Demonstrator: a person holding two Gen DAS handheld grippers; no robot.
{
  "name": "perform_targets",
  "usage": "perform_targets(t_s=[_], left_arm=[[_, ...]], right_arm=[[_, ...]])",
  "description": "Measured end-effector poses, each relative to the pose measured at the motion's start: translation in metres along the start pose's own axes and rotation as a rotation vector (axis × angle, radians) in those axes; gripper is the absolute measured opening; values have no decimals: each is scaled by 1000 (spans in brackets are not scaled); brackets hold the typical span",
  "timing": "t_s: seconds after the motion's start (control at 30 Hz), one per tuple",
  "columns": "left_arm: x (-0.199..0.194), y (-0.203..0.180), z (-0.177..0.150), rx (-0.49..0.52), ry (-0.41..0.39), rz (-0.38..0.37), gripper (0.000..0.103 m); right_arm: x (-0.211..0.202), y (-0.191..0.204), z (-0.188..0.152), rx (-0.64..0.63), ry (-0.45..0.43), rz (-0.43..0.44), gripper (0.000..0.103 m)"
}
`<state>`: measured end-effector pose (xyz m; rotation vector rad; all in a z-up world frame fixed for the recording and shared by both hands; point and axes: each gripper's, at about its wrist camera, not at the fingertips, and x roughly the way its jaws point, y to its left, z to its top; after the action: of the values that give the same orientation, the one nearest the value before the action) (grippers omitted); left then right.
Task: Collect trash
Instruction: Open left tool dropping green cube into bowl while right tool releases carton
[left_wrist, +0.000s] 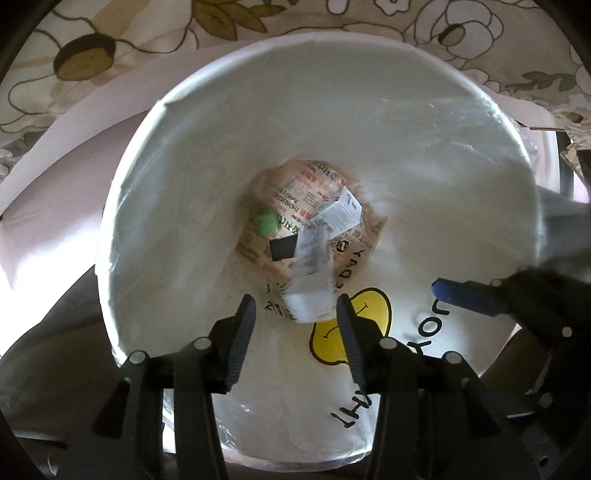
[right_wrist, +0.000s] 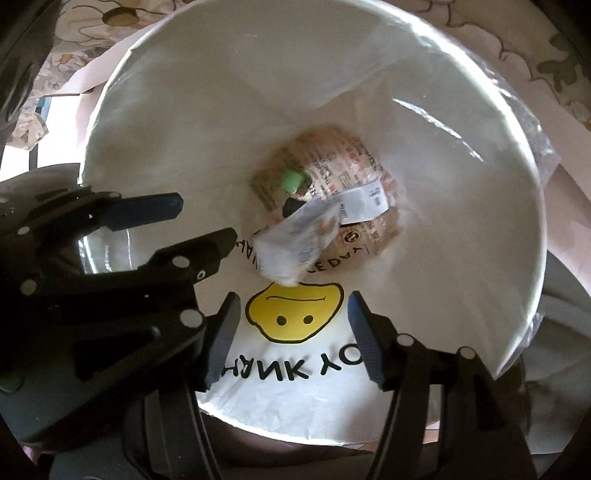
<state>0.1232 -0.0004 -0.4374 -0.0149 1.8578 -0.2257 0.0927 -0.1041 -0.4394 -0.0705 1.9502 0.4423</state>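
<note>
A white trash bin (left_wrist: 147, 147) lined with a white plastic bag showing a yellow smiley face (left_wrist: 373, 306) fills both views. At its bottom lie a printed paper bag (left_wrist: 295, 192), a green piece (left_wrist: 263, 220), a black piece (left_wrist: 283, 249) and a white label (left_wrist: 341, 212). A blurred grey-white wrapper (left_wrist: 310, 280) is in mid-air below my left gripper (left_wrist: 295, 328), which is open and empty over the bin. My right gripper (right_wrist: 291, 332) is open and empty over the bin too. The wrapper (right_wrist: 295, 236) and smiley face (right_wrist: 293, 314) show in the right wrist view.
The bin stands on white paper (left_wrist: 55, 147) over a floral cloth (left_wrist: 110, 44). The right gripper's blue-padded finger (left_wrist: 461, 293) pokes in at the right of the left view. The left gripper's fingers (right_wrist: 147, 210) show at the left of the right view.
</note>
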Motion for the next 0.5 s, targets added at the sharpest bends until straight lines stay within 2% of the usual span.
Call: perform_targets(t_s=[0.3, 0.5], left_arm=[[-5, 0, -1, -3, -11, -3, 48], [-36, -5, -14, 33, -87, 18, 48]], right_arm=[[-10, 0, -6, 1, 7, 22, 61], [-28, 10, -23, -55, -3, -1, 61]])
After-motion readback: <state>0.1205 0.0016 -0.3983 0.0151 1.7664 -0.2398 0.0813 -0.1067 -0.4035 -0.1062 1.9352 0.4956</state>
